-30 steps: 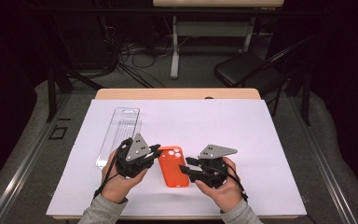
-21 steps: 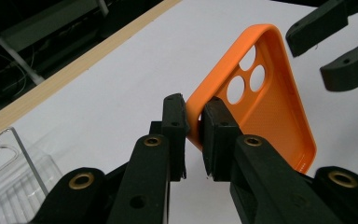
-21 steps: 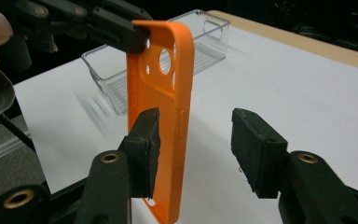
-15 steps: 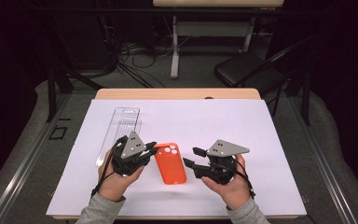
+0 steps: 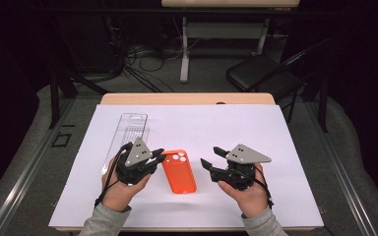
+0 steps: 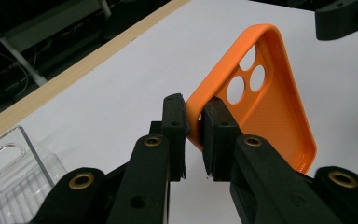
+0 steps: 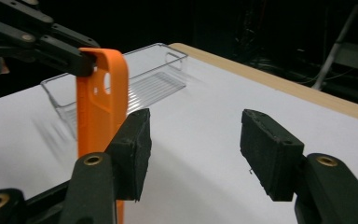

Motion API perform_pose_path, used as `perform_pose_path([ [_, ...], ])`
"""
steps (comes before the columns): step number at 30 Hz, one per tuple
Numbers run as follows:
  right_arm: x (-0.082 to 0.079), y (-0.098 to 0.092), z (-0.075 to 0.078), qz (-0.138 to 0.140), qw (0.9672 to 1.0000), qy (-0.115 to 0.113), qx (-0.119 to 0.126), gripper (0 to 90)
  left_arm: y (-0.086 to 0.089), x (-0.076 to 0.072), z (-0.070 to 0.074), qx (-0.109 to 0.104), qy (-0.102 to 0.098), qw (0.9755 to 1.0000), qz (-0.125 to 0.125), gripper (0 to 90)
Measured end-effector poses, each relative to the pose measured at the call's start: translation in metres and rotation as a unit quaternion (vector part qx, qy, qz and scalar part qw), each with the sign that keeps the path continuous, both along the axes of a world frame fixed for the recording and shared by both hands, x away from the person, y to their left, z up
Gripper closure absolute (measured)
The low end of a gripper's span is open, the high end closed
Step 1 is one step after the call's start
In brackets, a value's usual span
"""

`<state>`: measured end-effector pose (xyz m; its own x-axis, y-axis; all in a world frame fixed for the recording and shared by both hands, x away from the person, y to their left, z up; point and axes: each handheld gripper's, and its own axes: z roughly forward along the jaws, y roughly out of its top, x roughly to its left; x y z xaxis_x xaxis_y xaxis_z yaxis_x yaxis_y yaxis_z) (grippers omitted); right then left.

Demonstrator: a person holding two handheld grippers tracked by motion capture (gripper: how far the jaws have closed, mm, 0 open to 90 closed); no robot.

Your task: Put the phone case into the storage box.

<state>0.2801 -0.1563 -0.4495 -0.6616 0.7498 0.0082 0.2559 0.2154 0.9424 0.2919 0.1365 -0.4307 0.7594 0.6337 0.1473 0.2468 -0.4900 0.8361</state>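
While the left gripper (image 5: 153, 158) pinches the rim of the orange phone case (image 5: 179, 170) near its camera-hole corner, the case sits on the white sheet (image 5: 275, 132) at the table's middle, between the two hands. From the left gripper view the two black pads press the case's side wall from both sides, one pad outside and one inside the shell, so that tool is clamped on the case (image 6: 261, 107); the three round cut-outs lie just beyond the pads and the open inside of the shell faces the camera. Right gripper (image 5: 211, 158) is just right of the case, apart from it in the high view, and its jaws have just been opening; they stand wide with nothing between them. Its own view has the case (image 7: 100, 121) standing on edge at the left, just beside or behind the left-hand pad (image 7: 133, 149); contact there, cannot tell. White sheet shows through the gap between the pads. Left gripper's jaws (image 7: 74, 58) reach in from the upper left of that view and hold the case's top edge. Clear plastic tray (image 5: 130, 135) lies on the sheet just beyond the left hand (image 5: 120, 189), long side running away from the person. Right hand (image 5: 248, 194) grips its tool low at the near edge.
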Motion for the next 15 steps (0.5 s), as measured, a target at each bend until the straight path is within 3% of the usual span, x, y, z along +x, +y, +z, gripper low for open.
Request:
perform_pose_path([
  [5,0.003,-0.004,-0.003,-0.018,0.9998,0.013,0.003,38.9,0.003,0.0,0.001,-0.002,-0.001,1.0,0.002,80.9],
  [8,0.005,-0.007,-0.003,-0.022,0.9997,0.005,-0.005,32.3,0.006,0.001,0.003,-0.005,-0.002,1.0,0.006,80.9],
  [15,0.01,-0.017,-0.001,-0.034,0.9992,0.017,0.008,25.1,0.015,0.002,0.007,-0.014,-0.001,0.9998,0.014,80.8],
])
